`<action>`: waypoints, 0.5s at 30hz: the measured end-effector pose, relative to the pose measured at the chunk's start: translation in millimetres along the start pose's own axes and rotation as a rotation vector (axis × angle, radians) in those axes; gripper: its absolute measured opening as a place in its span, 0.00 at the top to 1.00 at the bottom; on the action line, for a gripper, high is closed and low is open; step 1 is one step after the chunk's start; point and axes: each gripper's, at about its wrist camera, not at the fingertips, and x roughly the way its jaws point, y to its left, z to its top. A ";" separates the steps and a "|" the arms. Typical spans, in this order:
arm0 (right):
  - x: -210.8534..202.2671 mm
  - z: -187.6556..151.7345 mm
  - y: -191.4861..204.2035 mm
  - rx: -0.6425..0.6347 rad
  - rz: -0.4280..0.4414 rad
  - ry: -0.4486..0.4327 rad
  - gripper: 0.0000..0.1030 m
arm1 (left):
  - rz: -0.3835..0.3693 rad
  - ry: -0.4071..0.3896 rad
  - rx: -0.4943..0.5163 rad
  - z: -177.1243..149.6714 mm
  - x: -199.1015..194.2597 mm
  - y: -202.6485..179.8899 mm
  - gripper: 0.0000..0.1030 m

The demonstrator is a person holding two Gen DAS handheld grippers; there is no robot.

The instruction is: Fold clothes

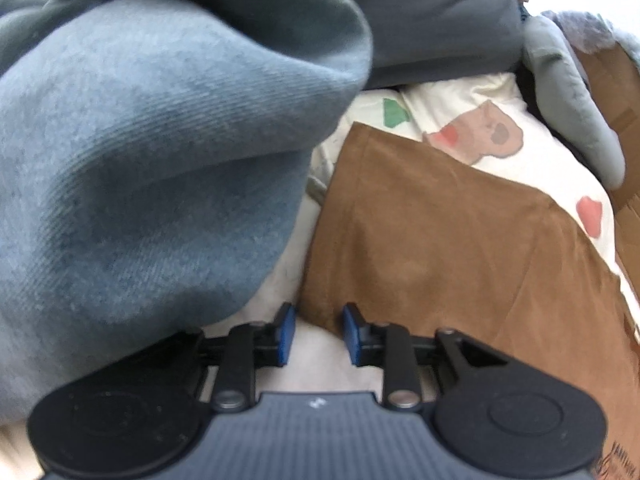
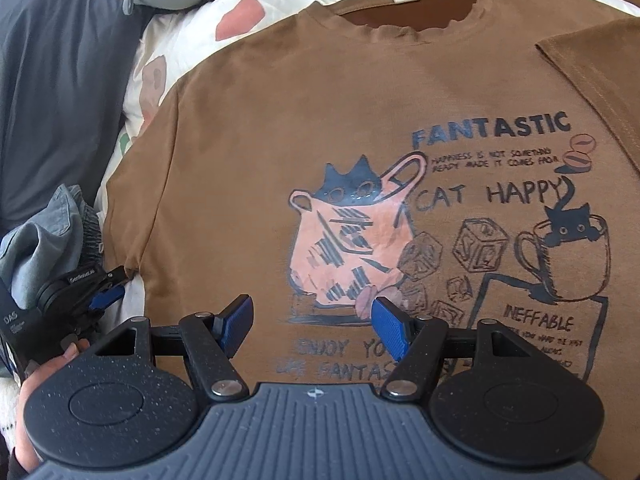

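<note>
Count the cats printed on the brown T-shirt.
2 on the brown T-shirt: one cat peeking from the pink bag, one cat in the mug at right. The right gripper may hide others.

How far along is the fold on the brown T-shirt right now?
Done: the brown T-shirt lies spread print-up on the patterned bedding. In hand: nothing gripped; the left hand-held gripper sits open by the shirt's edge, and the right hand-held gripper hangs open over the print. The shirt's side near the left hand-held gripper looks tucked under, though I cannot be sure. Left: the remaining folds.
</note>
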 end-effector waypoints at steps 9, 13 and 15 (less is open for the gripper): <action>-0.6 -2.7 4.6 -0.008 0.007 0.006 0.30 | -0.043 -0.027 -0.078 -2.4 2.9 6.7 0.68; -1.4 -3.1 10.4 -0.012 0.017 0.001 0.30 | -0.074 -0.028 -0.122 -0.4 -6.4 15.3 0.81; -2.0 -2.9 14.6 -0.016 0.024 -0.002 0.30 | -0.100 -0.044 -0.137 0.0 -11.9 18.4 0.81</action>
